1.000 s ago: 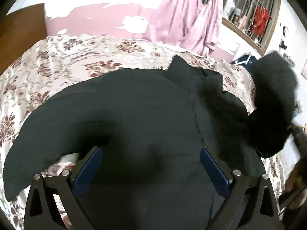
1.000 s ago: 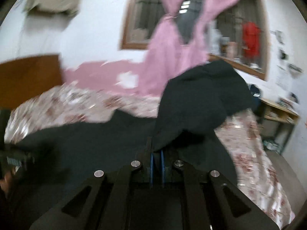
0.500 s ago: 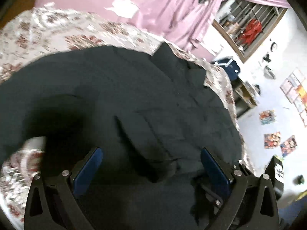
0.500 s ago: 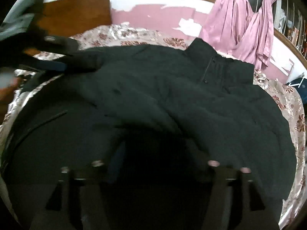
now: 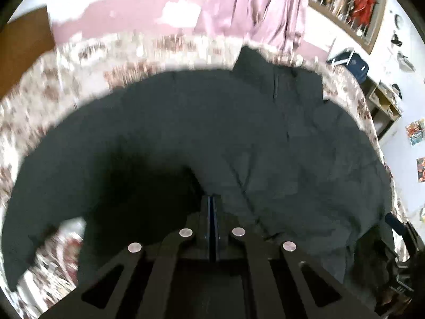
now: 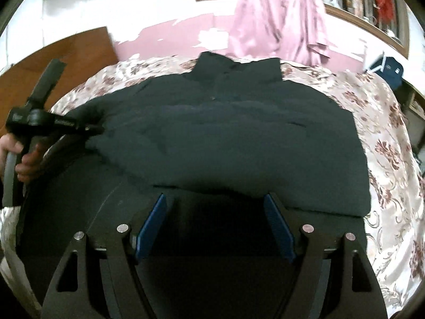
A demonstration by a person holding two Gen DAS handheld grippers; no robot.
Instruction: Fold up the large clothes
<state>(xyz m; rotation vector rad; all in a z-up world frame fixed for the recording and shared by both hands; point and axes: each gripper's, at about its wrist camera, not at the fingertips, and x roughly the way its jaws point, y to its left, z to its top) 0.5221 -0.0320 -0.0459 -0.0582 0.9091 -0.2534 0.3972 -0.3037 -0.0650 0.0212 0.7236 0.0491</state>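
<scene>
Scene: one dark jacket (image 6: 228, 138) spread on one floral bed (image 6: 385, 143), collar at the far end from both claws.
Left claw (image 5: 211, 207): clenched on a fold of the jacket just ahead of it.
Right claw (image 6: 215, 212): released, blue pads wide apart, hovering over the jacket's near edge, grasping nothing.
Progress: one side appears folded in, leaving a straight edge right of the right claw; the sleeve left of the left claw lies spread out. Judged partway; the other side and the final halving remain.
Count: one jacket, two claws, one bed, one pink curtain (image 6: 279, 18) beyond.
</scene>
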